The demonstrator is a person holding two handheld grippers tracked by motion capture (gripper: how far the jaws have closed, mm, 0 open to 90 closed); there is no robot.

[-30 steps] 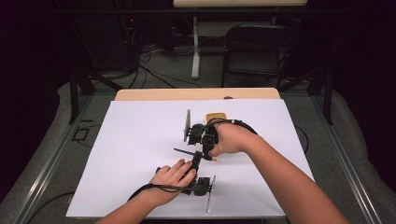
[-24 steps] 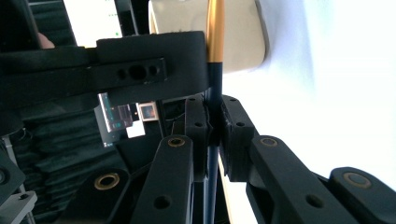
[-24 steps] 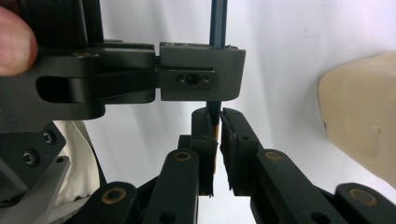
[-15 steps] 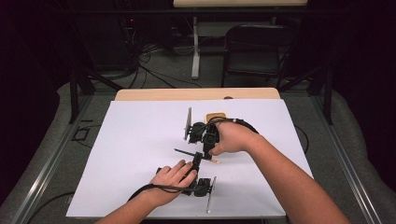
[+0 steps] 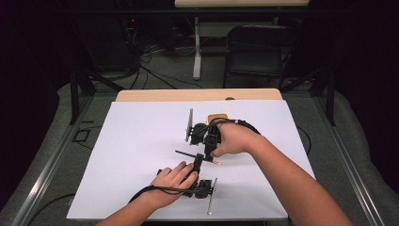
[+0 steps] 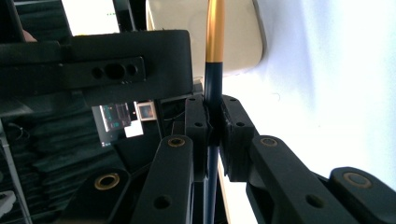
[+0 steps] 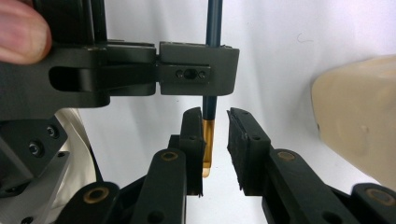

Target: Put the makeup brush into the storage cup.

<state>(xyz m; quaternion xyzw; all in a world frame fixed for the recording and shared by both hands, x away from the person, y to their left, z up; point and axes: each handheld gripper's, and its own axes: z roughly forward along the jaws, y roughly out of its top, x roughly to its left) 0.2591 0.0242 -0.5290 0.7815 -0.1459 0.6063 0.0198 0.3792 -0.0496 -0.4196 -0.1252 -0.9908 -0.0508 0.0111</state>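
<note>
high view: white sheet (image 5: 141,155) over wooden table (image 5: 197,95), dark room, folding chair (image 5: 261,52) behind; beige block (image 5: 217,117) by right hand | left gripper view: left gripper (image 6: 214,126) clamps the pen (image 6: 215,70), dark shaft, gold end | right gripper view: right gripper (image 7: 215,140) jaws just opening, gold tip between them, one pad touching.

wooden table (image 5: 141,95) with a big white sheet (image 5: 141,155) covering nearly all of it, just a strip of wood left along the far edge. a small tan block (image 5: 217,117) sits on the sheet near the far edge, right of centre.
</note>
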